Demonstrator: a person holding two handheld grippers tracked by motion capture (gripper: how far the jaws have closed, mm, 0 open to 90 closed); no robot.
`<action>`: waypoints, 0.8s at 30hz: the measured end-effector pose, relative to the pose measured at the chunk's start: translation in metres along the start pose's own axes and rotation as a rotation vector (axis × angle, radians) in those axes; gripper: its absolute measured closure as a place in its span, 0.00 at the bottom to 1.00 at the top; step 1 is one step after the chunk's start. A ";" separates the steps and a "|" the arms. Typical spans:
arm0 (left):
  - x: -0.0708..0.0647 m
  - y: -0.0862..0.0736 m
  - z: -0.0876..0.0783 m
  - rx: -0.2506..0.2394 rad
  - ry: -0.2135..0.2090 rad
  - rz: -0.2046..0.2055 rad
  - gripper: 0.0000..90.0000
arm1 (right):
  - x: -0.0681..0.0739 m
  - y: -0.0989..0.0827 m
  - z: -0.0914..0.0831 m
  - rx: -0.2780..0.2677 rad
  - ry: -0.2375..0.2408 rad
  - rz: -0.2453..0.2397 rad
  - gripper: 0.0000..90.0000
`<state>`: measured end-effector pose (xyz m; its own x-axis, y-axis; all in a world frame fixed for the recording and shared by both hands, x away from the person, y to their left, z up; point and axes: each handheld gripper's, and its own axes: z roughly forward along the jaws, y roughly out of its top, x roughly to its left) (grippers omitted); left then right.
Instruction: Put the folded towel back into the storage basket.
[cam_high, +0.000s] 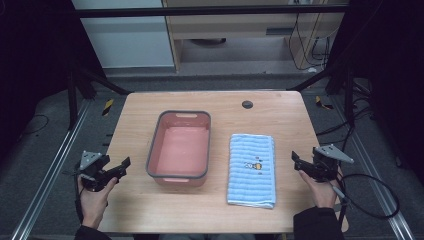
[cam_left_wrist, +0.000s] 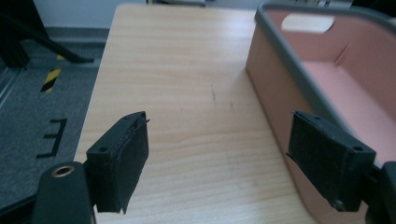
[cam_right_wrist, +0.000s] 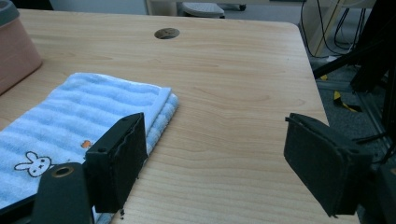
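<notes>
A pink plastic basin with a grey rim (cam_high: 179, 148) stands in the middle of the wooden table (cam_high: 145, 205). Right of it lies a folded blue striped towel (cam_high: 251, 170) with a small cartoon print. My left gripper (cam_high: 119, 167) hovers at the table's left edge, jaws open and empty, pointing toward the basin (cam_left_wrist: 299, 79). My right gripper (cam_high: 297, 161) hangs at the right edge, open and empty, just right of the towel (cam_right_wrist: 79, 116). In the right gripper view its left jaw overlaps the towel's near right side.
A round cable hole (cam_high: 247, 104) sits in the table near the back right. Metal floor rails (cam_high: 45, 185) run along both sides, and black frame legs (cam_high: 95, 80) stand behind the table. A cable (cam_high: 375, 200) trails from the right gripper over the floor.
</notes>
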<state>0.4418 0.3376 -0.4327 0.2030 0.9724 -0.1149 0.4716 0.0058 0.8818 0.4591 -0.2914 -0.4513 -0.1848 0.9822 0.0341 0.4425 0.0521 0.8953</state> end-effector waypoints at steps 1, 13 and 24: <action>-0.002 0.002 -0.003 -0.013 -0.002 0.005 0.22 | 0.002 0.001 0.000 -0.003 -0.002 -0.009 0.24; -0.030 0.018 -0.017 -0.064 -0.074 0.042 0.23 | 0.016 0.017 -0.006 -0.016 0.046 -0.043 0.25; -0.062 0.025 -0.021 -0.077 -0.133 0.088 0.24 | 0.020 0.027 -0.011 -0.036 0.073 -0.049 0.25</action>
<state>0.4227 0.2825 -0.3936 0.3552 0.9304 -0.0907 0.3807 -0.0554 0.9230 0.4580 -0.2722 -0.4214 -0.2697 0.9627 0.0213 0.4001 0.0920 0.9119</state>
